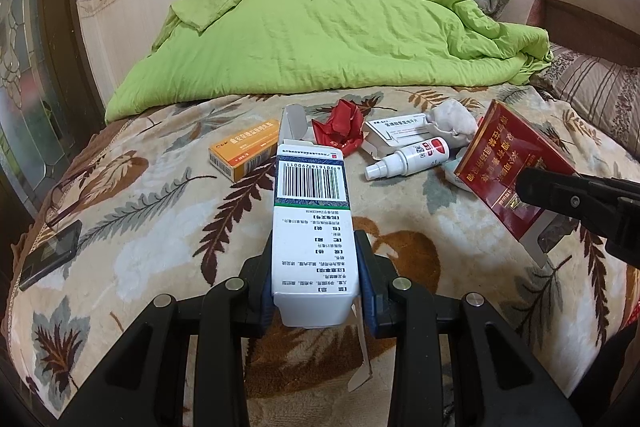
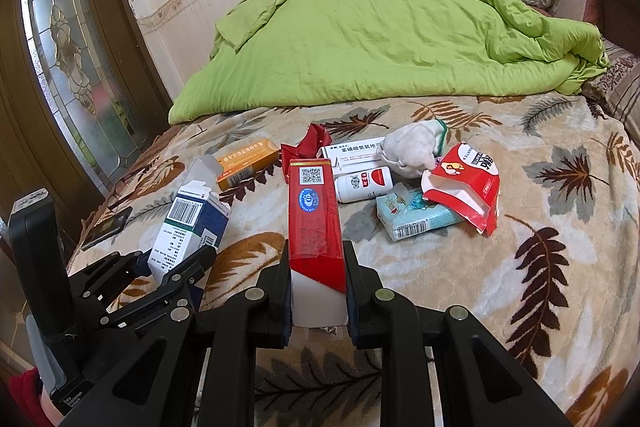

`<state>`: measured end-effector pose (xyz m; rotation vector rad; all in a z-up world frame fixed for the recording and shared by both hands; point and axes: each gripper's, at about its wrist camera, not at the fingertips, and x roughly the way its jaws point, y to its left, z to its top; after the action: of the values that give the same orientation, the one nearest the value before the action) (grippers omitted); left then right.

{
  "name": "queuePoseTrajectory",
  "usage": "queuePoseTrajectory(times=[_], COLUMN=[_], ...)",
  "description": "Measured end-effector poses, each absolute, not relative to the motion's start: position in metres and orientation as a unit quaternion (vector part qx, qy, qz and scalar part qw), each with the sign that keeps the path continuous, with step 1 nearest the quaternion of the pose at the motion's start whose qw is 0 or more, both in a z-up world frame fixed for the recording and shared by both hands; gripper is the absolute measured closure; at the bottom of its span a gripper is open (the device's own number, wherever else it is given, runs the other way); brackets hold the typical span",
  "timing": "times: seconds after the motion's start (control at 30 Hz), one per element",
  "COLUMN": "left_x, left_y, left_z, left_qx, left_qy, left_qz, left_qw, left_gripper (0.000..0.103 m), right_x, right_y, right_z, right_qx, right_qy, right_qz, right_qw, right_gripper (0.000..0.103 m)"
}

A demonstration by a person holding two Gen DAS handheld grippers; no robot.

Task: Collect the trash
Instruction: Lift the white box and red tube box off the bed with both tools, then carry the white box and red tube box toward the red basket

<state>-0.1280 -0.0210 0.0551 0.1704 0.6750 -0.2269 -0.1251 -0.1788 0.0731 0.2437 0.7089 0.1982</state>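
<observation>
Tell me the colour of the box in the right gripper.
Red box, white at its near end; clearest in the right wrist view.

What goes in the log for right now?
left hand-held gripper: shut on white box | right hand-held gripper: shut on red box | other trash: on bed

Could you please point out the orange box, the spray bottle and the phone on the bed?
Orange box [image 1: 244, 149], left wrist view, on its top face.
Spray bottle [image 1: 412, 157], left wrist view, on its white body.
Phone [image 1: 50, 254], left wrist view, on its dark screen.

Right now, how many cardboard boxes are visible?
4: white-blue box in left hand-held gripper, red box in right hand-held gripper, orange box and white box on blanket; others possibly hidden.
</observation>
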Motion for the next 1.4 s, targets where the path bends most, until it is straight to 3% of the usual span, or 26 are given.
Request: queuePoseTrajectory(times=[0.7, 1.4], left_x=[-0.136, -0.19], left_y=[-0.02, -0.073], left_z=[0.068, 0.122], left_qx=[0.075, 0.098], left_qy=[0.32, 0.308], left_qz=[-0.165, -0.386], left_qw=[0.93, 0.864], left_gripper=[0.07, 0.07], right_x=[-0.149, -0.361], right_y=[-0.193, -0.362], right_z=[0.084, 0.141], right_qx=[0.154, 0.24], right_qy=[0.336, 0.276], right_qz=[0.09, -0.1], right_qw=[0.925, 0.925], right_gripper=[0.081, 0.081])
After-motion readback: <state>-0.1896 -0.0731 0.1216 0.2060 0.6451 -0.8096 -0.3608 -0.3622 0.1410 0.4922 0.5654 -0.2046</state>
